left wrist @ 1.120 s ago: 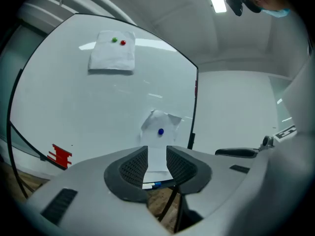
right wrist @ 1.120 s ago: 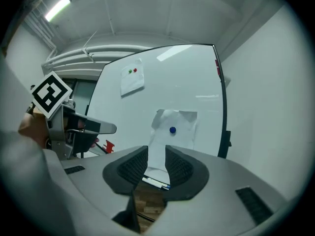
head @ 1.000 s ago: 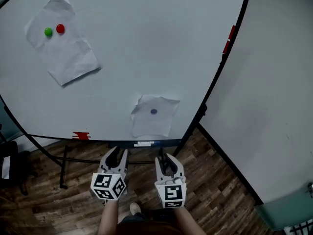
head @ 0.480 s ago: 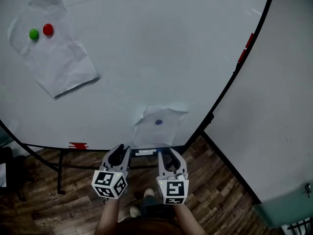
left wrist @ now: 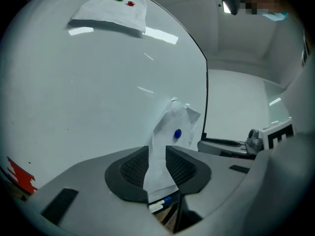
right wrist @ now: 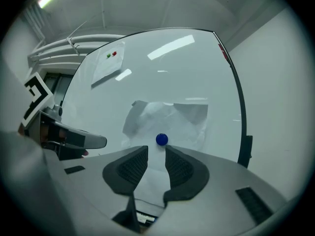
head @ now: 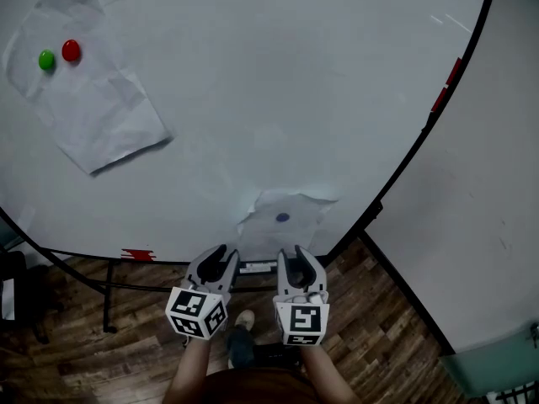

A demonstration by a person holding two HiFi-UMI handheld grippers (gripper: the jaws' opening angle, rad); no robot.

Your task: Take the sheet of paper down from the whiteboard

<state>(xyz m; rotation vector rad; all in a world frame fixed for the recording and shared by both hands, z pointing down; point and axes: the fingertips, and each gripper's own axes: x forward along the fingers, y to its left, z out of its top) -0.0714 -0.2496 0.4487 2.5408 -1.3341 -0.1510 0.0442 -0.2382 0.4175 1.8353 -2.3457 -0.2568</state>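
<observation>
Two sheets [head: 101, 116] [head: 305, 212], three magnets [head: 46, 59] [head: 72, 50] [head: 282, 218]

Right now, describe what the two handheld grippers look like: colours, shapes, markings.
The left gripper and right gripper look alike: pale grey moulded bodies, two dark jaws with cross-hatched pads, and a white cube printed with black square markers at the rear. No cables show.

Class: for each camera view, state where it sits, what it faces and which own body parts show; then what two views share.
Head view: on the person's head, steeply down at the white whiteboard; forearms, left tongs, right tongs show.
Left gripper view: on the left tongs, facing the small crumpled white paper sheet through open jaws that have just been closing, pressing nothing.
Right gripper view: on the right tongs, facing that sheet through open jaws.
Shared: both gripper views show the round blue magnet.
</observation>
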